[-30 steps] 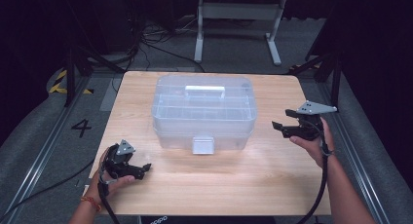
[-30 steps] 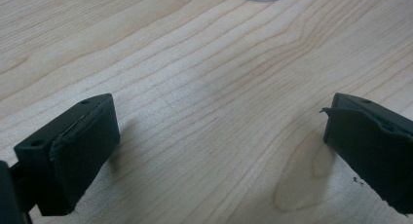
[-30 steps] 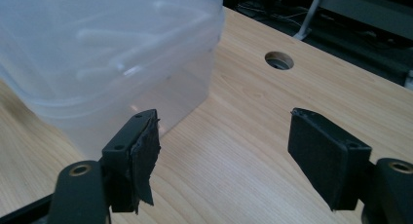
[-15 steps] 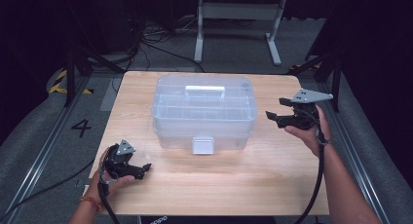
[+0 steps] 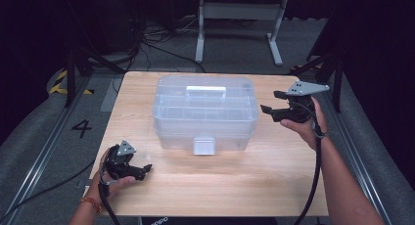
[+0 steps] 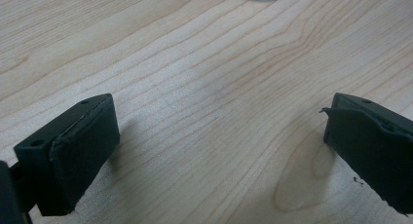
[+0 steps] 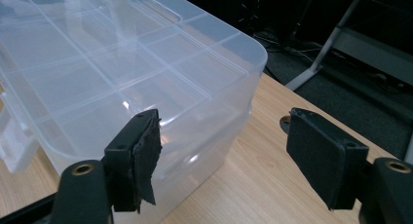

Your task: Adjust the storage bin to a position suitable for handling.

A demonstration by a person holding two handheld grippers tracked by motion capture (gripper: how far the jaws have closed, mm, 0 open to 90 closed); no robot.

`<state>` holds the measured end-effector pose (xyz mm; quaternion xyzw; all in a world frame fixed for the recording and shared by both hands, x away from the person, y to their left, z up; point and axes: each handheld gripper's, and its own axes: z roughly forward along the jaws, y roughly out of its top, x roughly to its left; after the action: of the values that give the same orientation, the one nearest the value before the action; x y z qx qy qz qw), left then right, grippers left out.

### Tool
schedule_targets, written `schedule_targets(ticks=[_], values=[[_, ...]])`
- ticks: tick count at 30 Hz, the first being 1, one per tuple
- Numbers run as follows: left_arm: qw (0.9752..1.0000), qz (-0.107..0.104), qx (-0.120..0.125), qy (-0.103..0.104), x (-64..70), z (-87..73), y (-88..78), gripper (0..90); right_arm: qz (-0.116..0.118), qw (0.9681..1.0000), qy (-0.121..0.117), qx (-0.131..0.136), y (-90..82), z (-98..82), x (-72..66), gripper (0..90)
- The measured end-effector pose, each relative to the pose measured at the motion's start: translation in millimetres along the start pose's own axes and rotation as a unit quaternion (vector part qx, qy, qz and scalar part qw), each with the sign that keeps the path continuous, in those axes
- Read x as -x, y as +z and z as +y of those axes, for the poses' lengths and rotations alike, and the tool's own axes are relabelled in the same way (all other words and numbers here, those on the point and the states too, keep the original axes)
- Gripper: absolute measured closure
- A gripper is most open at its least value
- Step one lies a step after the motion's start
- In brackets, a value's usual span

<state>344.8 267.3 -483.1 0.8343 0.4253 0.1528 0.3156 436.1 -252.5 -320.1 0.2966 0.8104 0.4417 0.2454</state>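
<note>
A clear plastic box [image 5: 205, 112] sits in the middle of the table [image 5: 235, 186], lid on, its white handle [image 5: 205, 89] flat across the top and a front latch [image 5: 204, 146] facing the person. The right gripper [image 5: 274, 109] hangs in the air just beside the box's right end, jaws spread wide and holding nothing; in the right gripper view the near corner of the box [image 7: 146, 78] lies between and beyond the two pads [image 7: 146, 146], which do not touch it. The left gripper [image 5: 142, 168] rests low near the front left of the table, well apart from the box, its jaws also spread with only bare wood [image 6: 209, 112] between them.

The step in hand looks like an approach to the box with the right gripper — most likely to steady it, or to reach the lid. To do it well, the gripper should come in level with the rim rather than the smooth wall, since slick, slightly flexing plastic will slip from a pinch on a flat face. A lip, the handle or the latch gives a surer bite. The left gripper would do best to come up to the front latch or brace the left end, so the box does not slide across the wood when pushed — a light box shifts easily.
</note>
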Motion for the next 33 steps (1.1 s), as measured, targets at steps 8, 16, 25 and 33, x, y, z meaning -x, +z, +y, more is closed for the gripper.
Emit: schedule_targets(ticks=[8, 16, 25, 33], values=[[1.0000, 0.000, 0.000, 0.000, 0.0, 0.0, 0.0, 0.2, 0.008, 0.9999, -0.008, 0.000, 7.9, 8.5, -5.9, 29.7], [1.0000, 0.003, -0.001, -0.001, 0.5, -0.2, -0.3, 0.3, 0.015, 0.9998, -0.016, -0.001, 13.8, 21.5, -9.8, 29.9], [1.0000, 0.004, -0.001, -0.002, 0.7, -0.4, -0.5, 0.5, 0.041, 0.9985, -0.037, -0.005, 34.9, 37.6, -27.9, 32.3], [1.0000, 0.002, 0.000, -0.001, 0.3, -0.3, -0.3, 0.4, 0.057, 0.9973, -0.045, -0.013, 50.5, 42.7, -40.2, 32.5]])
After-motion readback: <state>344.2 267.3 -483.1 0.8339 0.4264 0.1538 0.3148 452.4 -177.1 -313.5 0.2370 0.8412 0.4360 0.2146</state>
